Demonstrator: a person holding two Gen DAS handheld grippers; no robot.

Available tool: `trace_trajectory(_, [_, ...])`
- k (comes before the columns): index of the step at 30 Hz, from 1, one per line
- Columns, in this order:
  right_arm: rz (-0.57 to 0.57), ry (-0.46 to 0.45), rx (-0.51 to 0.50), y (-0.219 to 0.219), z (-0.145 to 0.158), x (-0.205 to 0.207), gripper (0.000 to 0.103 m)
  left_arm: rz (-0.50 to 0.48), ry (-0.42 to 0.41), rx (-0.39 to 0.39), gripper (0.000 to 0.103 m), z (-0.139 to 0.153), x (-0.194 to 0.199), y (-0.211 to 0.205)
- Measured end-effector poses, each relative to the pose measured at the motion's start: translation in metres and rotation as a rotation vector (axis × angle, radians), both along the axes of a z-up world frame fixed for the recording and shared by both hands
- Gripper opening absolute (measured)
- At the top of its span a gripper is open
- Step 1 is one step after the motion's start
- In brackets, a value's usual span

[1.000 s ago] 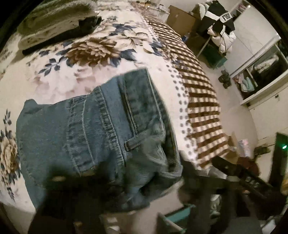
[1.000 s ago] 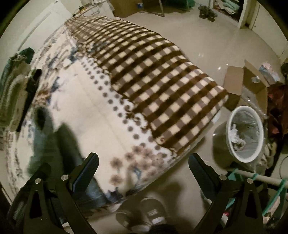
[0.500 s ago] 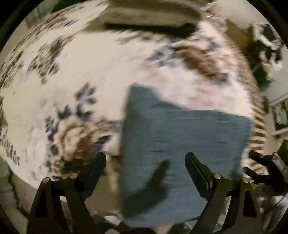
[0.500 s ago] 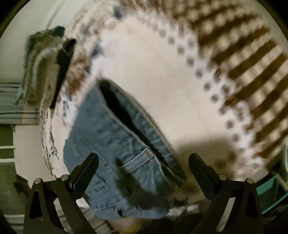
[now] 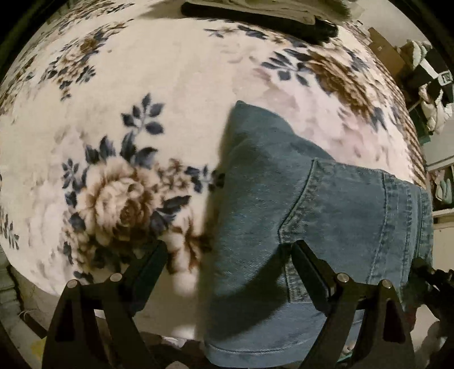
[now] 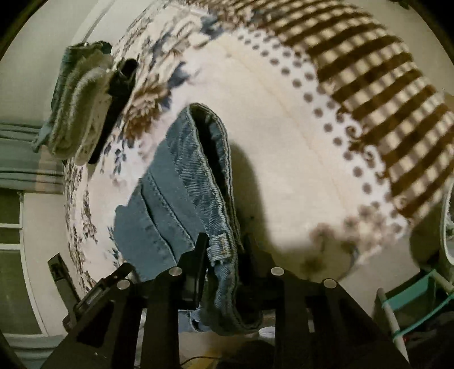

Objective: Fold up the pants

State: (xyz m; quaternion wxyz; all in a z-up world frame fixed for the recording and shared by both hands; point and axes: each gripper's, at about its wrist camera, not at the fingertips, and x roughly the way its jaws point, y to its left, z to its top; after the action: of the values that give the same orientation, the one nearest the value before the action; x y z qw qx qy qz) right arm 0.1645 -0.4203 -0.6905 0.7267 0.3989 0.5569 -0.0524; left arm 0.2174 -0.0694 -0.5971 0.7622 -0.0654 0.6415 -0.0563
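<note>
Folded blue denim pants (image 5: 298, 215) lie on a floral blanket (image 5: 142, 113) at the bed's near edge, partly hanging over it. My left gripper (image 5: 229, 264) is open and empty, its right finger (image 5: 309, 266) over the denim and its left finger (image 5: 150, 264) over the blanket. In the right wrist view the pants (image 6: 181, 181) run away from me, and my right gripper (image 6: 224, 249) is shut on their thick seamed edge. The right gripper's arm shows at the left wrist view's lower right (image 5: 431, 278).
A stack of folded clothes (image 6: 82, 99) sits at the far side of the bed, also at the top of the left wrist view (image 5: 269, 14). The blanket's brown checked border (image 6: 369, 71) lies to the right. A teal rack (image 6: 411, 306) and floor clutter stand beside the bed.
My right gripper swung from the bed corner onto the pants and closed on their edge. My left gripper, first hidden behind the denim, now shows open over the pants.
</note>
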Motion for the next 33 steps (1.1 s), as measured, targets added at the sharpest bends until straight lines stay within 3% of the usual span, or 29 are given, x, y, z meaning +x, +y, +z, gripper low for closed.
trace_trajectory(4, [-0.044, 0.020, -0.016, -0.017, 0.000, -0.025, 0.026, -0.033, -0.006, -0.002, 0.089, 0.001, 0.009, -0.012])
trace_trajectory(8, [-0.085, 0.106, -0.027, -0.036, -0.041, -0.052, 0.026, -0.049, 0.026, 0.016, 0.089, -0.017, 0.019, -0.017])
trace_trajectory(12, [-0.079, 0.152, -0.002, -0.042, -0.072, -0.049, 0.032, -0.060, 0.056, 0.008, 0.089, -0.027, 0.023, -0.021])
trace_trajectory(15, [-0.063, 0.181, 0.018, -0.050, -0.065, -0.043, 0.044, -0.059, 0.042, -0.021, 0.089, -0.015, 0.029, -0.020])
trace_trajectory(17, [-0.062, 0.146, -0.007, -0.056, -0.047, -0.041, 0.073, -0.058, 0.030, -0.043, 0.089, -0.008, 0.038, -0.018])
trace_trajectory(19, [-0.060, 0.075, -0.018, -0.062, -0.028, -0.035, 0.085, -0.055, 0.020, -0.042, 0.089, -0.007, 0.057, -0.024])
trace_trajectory(23, [-0.004, 0.013, -0.006, -0.064, -0.022, 0.002, 0.085, -0.047, -0.010, -0.044, 0.089, -0.017, 0.090, -0.036])
trace_trajectory(27, [0.056, 0.092, 0.105, -0.060, -0.060, 0.046, 0.085, -0.084, 0.026, -0.005, 0.095, -0.046, 0.109, -0.045])
trace_trajectory(30, [0.030, 0.090, 0.182, -0.064, -0.080, 0.052, 0.085, -0.087, 0.030, -0.019, 0.102, -0.056, 0.114, -0.042])
trace_trajectory(31, [0.029, 0.060, 0.192, -0.065, -0.080, 0.051, 0.075, -0.086, 0.033, -0.028, 0.103, -0.058, 0.115, -0.040])
trace_trajectory(32, [0.036, 0.022, 0.208, -0.065, -0.076, 0.049, 0.048, -0.085, 0.036, -0.048, 0.103, -0.060, 0.116, -0.038])
trace_trajectory(33, [0.041, -0.005, 0.227, -0.065, -0.072, 0.050, 0.037, -0.081, 0.040, -0.072, 0.103, -0.063, 0.117, -0.036])
